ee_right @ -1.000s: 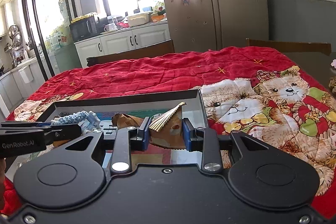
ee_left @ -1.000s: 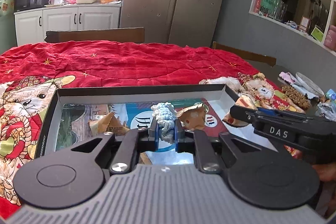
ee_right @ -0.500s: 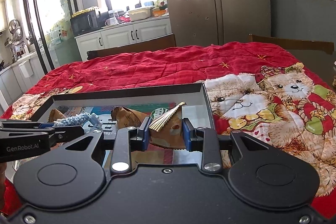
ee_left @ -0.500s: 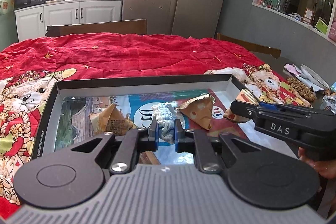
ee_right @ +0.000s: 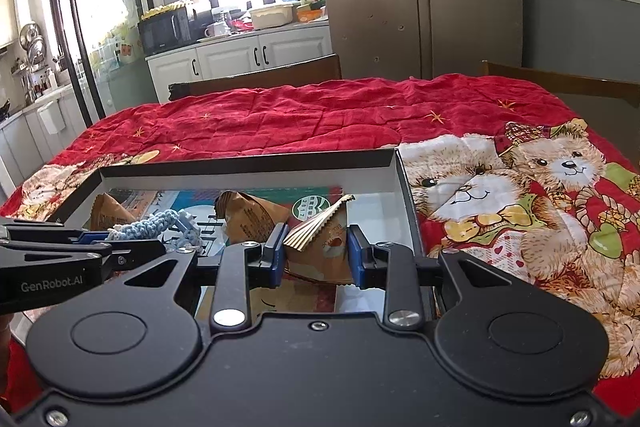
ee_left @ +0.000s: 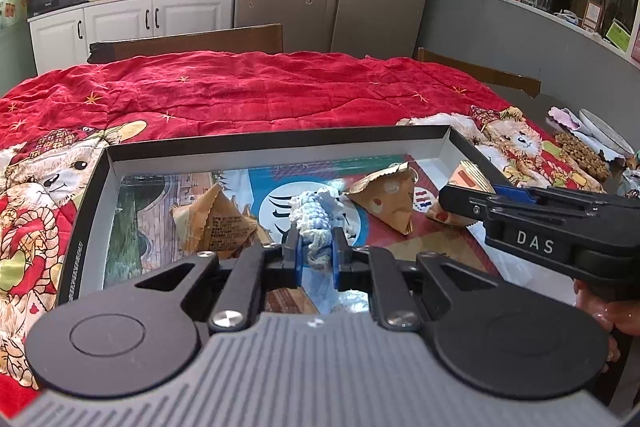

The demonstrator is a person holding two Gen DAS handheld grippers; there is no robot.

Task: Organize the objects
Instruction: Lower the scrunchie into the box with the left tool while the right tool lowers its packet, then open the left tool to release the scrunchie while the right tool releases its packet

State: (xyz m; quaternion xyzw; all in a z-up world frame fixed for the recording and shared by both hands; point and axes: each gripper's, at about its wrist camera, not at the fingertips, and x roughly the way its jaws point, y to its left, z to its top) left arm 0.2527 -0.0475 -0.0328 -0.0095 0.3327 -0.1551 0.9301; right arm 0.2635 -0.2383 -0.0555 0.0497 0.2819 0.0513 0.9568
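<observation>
Left gripper (ee_left: pixel 316 259) observed clamped on blue-and-white crocheted piece (ee_left: pixel 314 217); piece pinched at near end, rest projecting forward over tray, judged carried for sorting. Right gripper (ee_right: pixel 316 259) observed closed on tan triangular snack packet (ee_right: pixel 320 247); pads set against packet flanks, crimped edge left free above. Both loads held above shallow black-rimmed tray (ee_left: pixel 280 143), set on red bear-print cloth (ee_left: pixel 260 91). Two similar packets (ee_left: pixel 212 223) noted lying on tray floor, so tray judged to be collection point.

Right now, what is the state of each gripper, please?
Left gripper: closed on the blue knitted piece.
Right gripper: closed on a brown snack packet.
</observation>
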